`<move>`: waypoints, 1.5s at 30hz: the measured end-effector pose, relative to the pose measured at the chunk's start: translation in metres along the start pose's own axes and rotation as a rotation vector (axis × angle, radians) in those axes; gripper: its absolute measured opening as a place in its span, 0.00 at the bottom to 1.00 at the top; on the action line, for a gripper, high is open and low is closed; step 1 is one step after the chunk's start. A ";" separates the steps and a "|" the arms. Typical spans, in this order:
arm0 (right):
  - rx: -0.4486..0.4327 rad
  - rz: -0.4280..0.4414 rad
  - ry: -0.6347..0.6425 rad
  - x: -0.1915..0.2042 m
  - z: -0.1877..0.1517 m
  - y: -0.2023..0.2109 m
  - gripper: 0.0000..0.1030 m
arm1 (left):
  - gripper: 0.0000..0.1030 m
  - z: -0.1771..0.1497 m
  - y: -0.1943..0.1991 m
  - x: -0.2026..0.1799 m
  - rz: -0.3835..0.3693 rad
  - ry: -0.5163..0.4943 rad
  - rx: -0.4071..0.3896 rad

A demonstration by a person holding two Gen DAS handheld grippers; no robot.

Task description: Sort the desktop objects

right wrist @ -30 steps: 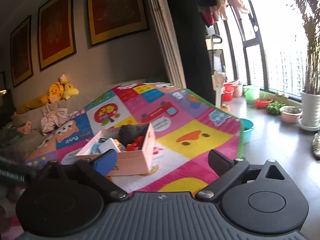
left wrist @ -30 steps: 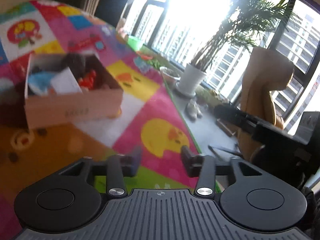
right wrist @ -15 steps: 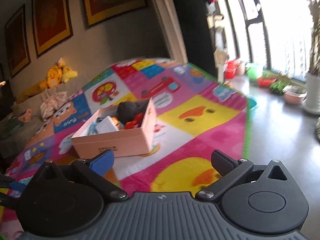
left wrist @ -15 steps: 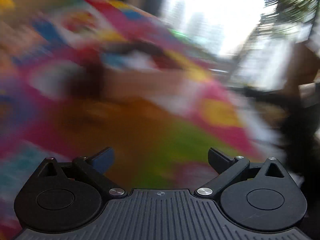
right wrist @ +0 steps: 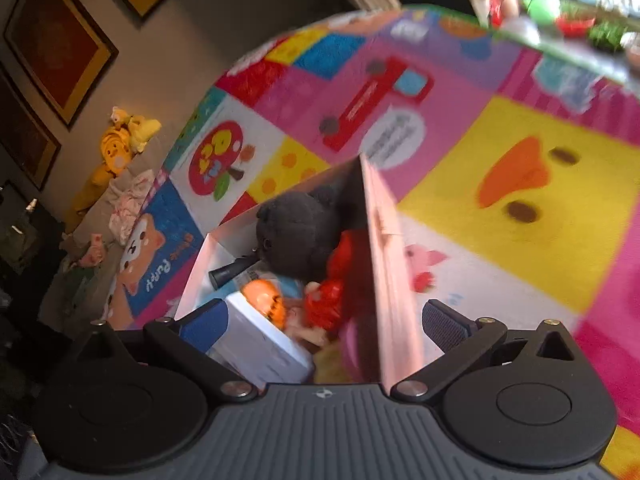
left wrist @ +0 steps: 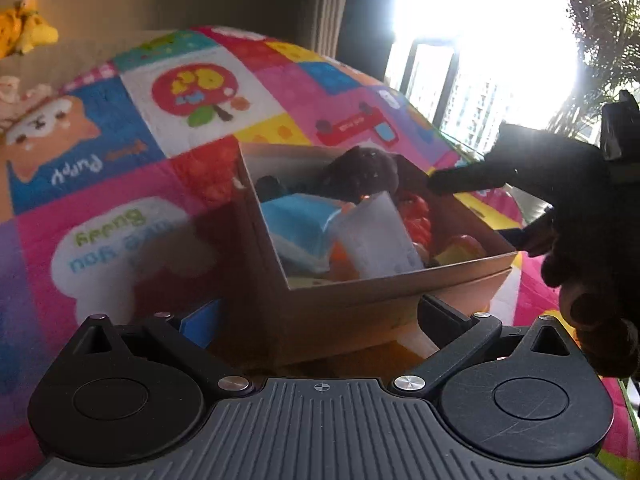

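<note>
Left wrist view: the left gripper (left wrist: 320,314) has its jaws spread wide with nothing pinched between them. The near corner of an open cardboard box (left wrist: 360,300) stands just ahead of them, in line with the gap. The box sits on a bright patchwork play mat (left wrist: 120,184). Inside it lie a dark plush toy (left wrist: 362,170) at the far end, a blue and white pack (left wrist: 296,220) against the left wall, a clear measuring cup (left wrist: 374,236) tilted in the middle, and red toys (left wrist: 416,216) toward the right wall. The right gripper (left wrist: 476,180) reaches in from the right edge as a dark shape against the glaring window (left wrist: 480,20), one finger over the far right rim of the box; a hand (left wrist: 588,280) wraps its handle. A yellow stuffed animal (left wrist: 28,32) lies far off at the upper left.

Right wrist view: the right gripper (right wrist: 320,320) also shows spread jaws, gripping nothing. They straddle the right wall of the box (right wrist: 384,264): the blue-padded left finger (right wrist: 206,320) is over the contents, the right finger (right wrist: 448,326) outside over the mat (right wrist: 540,200). Within the box are the dark plush toy (right wrist: 300,236), a black tube (right wrist: 234,270) beneath it, an orange ball (right wrist: 266,304), red toys (right wrist: 332,292) and a white box (right wrist: 260,344) nearest the camera. Framed pictures (right wrist: 60,48) hang on the wall at the left, with the yellow stuffed animal (right wrist: 120,140) on a sofa below them.
</note>
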State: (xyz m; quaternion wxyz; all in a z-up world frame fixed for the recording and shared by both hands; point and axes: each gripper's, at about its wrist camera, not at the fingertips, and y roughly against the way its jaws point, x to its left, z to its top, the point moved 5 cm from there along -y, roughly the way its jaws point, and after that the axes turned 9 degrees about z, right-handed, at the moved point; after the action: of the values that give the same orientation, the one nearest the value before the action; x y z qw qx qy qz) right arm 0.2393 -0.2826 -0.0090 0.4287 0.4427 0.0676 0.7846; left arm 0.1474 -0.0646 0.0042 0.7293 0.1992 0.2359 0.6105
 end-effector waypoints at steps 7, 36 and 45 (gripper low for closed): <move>0.011 -0.042 0.077 0.027 0.000 -0.037 1.00 | 1.00 0.003 -0.002 0.034 0.050 -0.006 -0.005; -0.005 -0.428 0.365 0.059 -0.147 0.015 1.00 | 1.00 -0.053 0.044 0.059 0.297 -0.023 0.064; -0.059 -0.474 0.354 0.060 -0.155 0.015 1.00 | 1.00 -0.055 0.046 0.059 0.317 -0.002 0.064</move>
State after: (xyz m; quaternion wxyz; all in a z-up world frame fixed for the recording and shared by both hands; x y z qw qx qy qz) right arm 0.0992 -0.2055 -0.0560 0.5944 0.2581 0.2199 0.7292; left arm 0.0869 0.0017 -0.0200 0.6176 0.2576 0.2199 0.7099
